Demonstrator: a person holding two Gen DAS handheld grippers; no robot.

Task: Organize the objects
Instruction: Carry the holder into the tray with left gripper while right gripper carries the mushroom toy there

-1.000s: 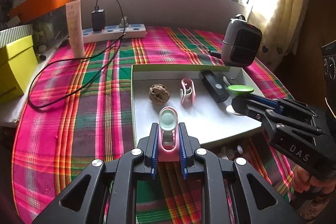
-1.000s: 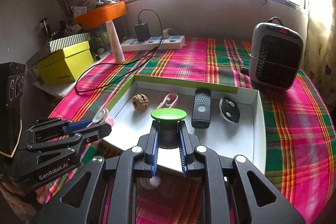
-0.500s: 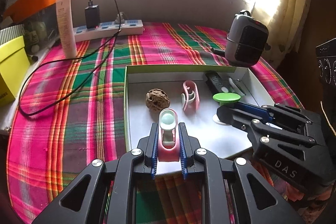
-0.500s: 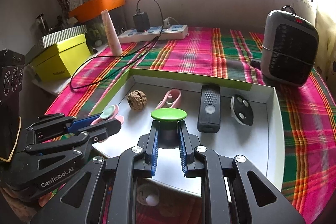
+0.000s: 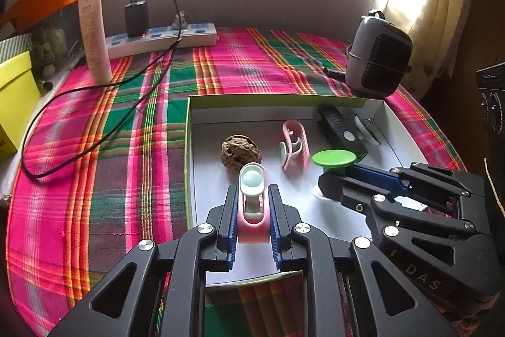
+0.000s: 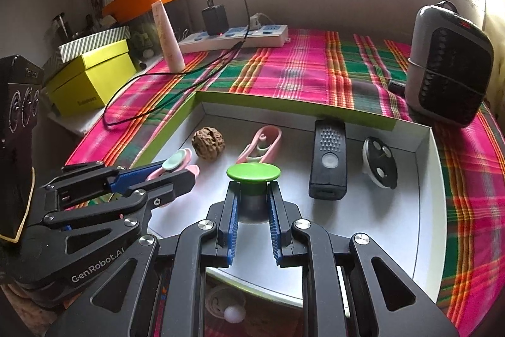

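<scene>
Moved: both claws came lower over the white tray (image 5: 407,128).
Left claw (image 5: 252,212): squeezes pink clip (image 5: 252,204).
Right claw (image 6: 253,206): squeezes green-topped knob (image 6: 253,172).

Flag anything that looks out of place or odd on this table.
Little stands out. One pink clip lies tipped on its side in the white tray, and a black charger cable trails loosely across the plaid cloth. Nothing looks spilled or broken.

"GenRobot.AI" in white on the side of the left gripper (image 6: 172,176), seen from the right wrist. "DAS" in pale letters on the right gripper (image 5: 329,183) body, seen from the left wrist. Print on the yellow box (image 6: 91,78) and the tube (image 5: 94,33): too small to read.
</scene>
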